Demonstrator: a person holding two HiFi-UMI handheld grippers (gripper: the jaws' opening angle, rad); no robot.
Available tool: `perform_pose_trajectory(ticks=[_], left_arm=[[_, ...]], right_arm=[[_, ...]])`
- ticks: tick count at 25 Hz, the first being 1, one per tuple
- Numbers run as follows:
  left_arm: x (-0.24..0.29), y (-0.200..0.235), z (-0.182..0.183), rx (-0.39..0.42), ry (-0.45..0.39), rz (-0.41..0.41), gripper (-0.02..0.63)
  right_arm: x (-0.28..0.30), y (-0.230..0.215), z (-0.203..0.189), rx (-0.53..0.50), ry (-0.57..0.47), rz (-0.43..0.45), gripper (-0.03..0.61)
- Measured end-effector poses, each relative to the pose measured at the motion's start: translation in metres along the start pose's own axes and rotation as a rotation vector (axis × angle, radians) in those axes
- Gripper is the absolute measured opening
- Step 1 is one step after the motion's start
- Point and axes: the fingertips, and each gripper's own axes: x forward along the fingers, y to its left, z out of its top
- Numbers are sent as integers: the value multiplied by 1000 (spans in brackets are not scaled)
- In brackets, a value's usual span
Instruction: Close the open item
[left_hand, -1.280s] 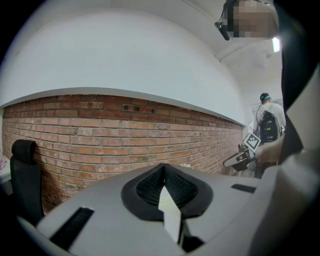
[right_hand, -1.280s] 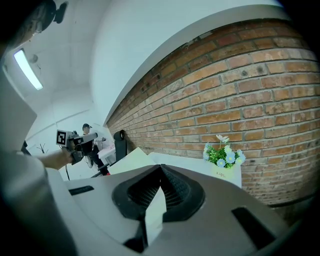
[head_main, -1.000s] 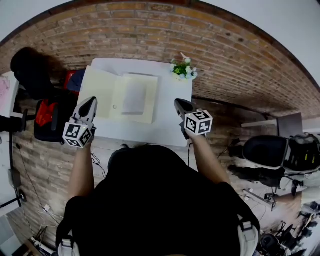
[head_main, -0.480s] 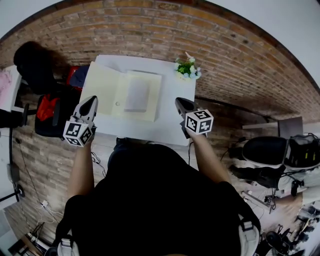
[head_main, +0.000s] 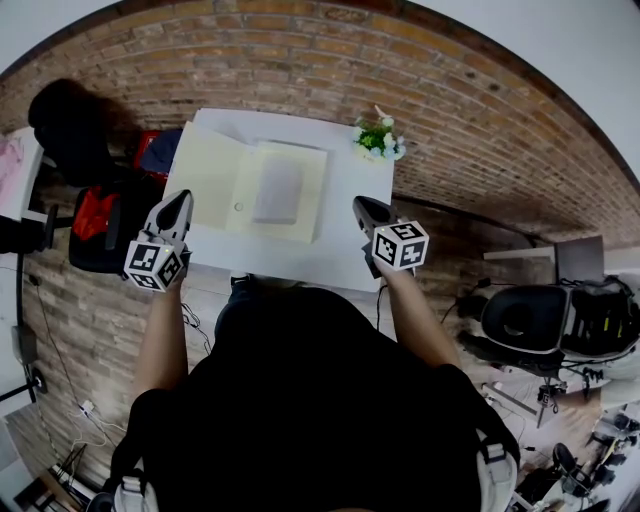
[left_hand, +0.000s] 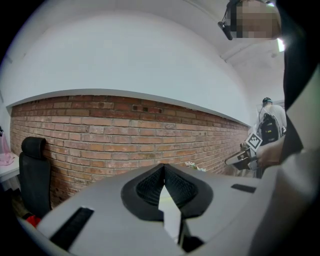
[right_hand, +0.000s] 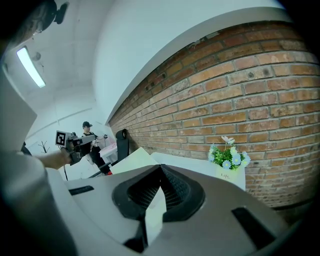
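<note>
— White table (head_main: 350, 215) against a brick wall (head_main: 300, 60), is that the setting?

— Yes. Closest to the camera is the person's black shirt (head_main: 310, 400), with both forearms reaching out toward the table's near edge.

— What are the hands carrying?

— The left gripper (head_main: 178, 200) is off the table's near left corner. The right gripper (head_main: 360, 206) is over the near right part of the tabletop. Each has its marker cube on the side facing the person.

— And the claws?

— Both are pressed together. In each gripper view the ribbed pads meet at the tips, and nothing is pinched between them.

— Where is the thing to be closed?

— The folder (head_main: 215, 170) is pale yellow and lies open on the left half of the table, just past the left gripper. Its left flap reaches the table's left edge. A white sheet (head_main: 276, 190) sits in its right half. The right gripper is well apart from it. From above, the left tip lines up with the flap's near corner, but I cannot tell whether they touch.

— Anything farther back?

— A small flower pot (head_main: 378, 141) stands at the far right corner by the wall. A black chair (head_main: 65, 120) is off to the left.
</note>
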Motion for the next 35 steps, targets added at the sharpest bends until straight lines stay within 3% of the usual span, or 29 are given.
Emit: perform_pose_trajectory(ticks=[35], left_arm=[[-17, 71, -22, -38, 18, 24, 12]], right_arm=[[48, 49, 8, -35, 42, 6, 23]])
